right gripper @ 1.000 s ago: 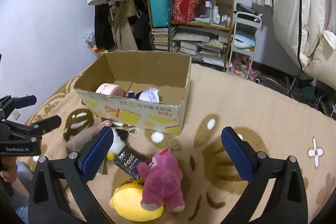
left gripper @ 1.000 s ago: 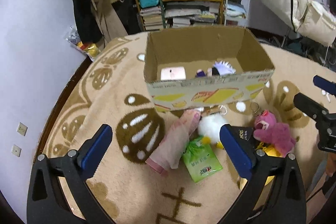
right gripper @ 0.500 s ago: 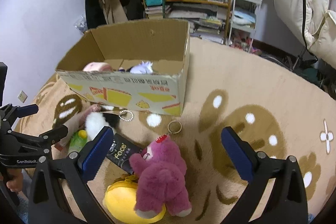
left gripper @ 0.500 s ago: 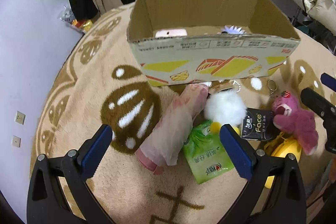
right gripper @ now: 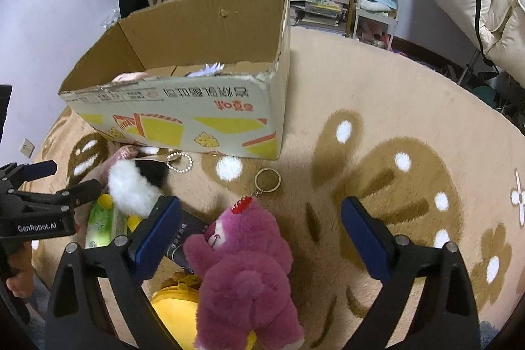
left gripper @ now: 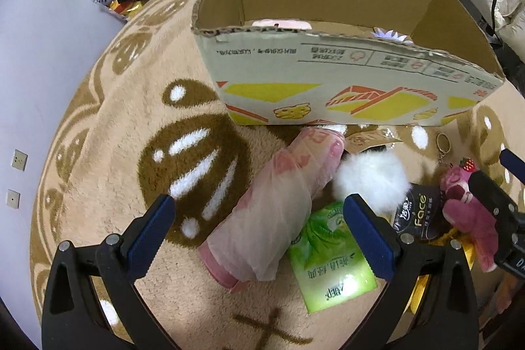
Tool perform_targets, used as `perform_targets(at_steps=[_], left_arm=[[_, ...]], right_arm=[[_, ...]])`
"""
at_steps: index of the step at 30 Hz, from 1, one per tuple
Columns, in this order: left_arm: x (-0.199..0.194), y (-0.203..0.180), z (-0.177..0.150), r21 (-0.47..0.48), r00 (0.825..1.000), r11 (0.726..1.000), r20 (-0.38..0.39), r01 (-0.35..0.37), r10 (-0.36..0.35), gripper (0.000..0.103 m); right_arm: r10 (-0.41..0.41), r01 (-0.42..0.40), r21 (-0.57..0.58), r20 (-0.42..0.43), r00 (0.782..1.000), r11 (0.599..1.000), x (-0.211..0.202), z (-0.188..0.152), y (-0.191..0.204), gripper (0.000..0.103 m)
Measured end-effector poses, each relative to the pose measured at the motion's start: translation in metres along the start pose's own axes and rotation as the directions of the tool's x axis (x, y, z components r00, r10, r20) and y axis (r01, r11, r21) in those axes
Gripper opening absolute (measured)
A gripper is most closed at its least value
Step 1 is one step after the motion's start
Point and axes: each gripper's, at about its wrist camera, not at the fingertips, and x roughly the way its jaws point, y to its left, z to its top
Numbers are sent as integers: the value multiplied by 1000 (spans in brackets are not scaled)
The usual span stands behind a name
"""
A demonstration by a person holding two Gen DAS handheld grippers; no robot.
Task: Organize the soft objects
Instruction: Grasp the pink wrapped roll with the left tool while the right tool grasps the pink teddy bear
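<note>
Hovering wide apart, left gripper (left gripper: pixel 259 232) over pink roll (left gripper: pixel 275 205), right gripper (right gripper: pixel 262 235) over pink bear (right gripper: pixel 246 271)

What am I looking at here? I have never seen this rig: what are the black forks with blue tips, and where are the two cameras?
No robot: a person holds one two-finger gripper in each hand, with a fisheye camera on each looking along its fingers. The left gripper is open above a pink roll on the rug. The right gripper is open over a pink plush bear. Nothing is held. Also on the rug: a green tissue pack, a white fluffy toy, a black packet, a yellow pouch. The cardboard box holds a few items.
</note>
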Motion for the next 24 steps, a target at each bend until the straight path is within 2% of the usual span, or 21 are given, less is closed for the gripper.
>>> perform_targets(at_steps=[11, 13, 14, 17, 24], left_arm=[[21, 5, 5, -26, 999, 1000, -32, -6, 5, 101], [24, 8, 6, -45, 999, 999, -45, -4, 2, 98], [25, 10, 5, -50, 999, 999, -46, -5, 2, 95], [30, 12, 5, -45, 998, 999, -62, -7, 4, 89], [43, 11, 3, -33, 996, 999, -89, -11, 8, 87]], right_arm=[[-14, 13, -7, -39, 999, 1000, 11, -1, 4, 101], [-11, 11, -1, -59, 998, 1000, 15, -2, 3, 88], [-7, 8, 2, -71, 997, 1000, 16, -3, 2, 86], [13, -10, 29, -100, 995, 1000, 20, -5, -3, 85], [43, -36, 55, -127, 991, 998, 25, -8, -5, 82]])
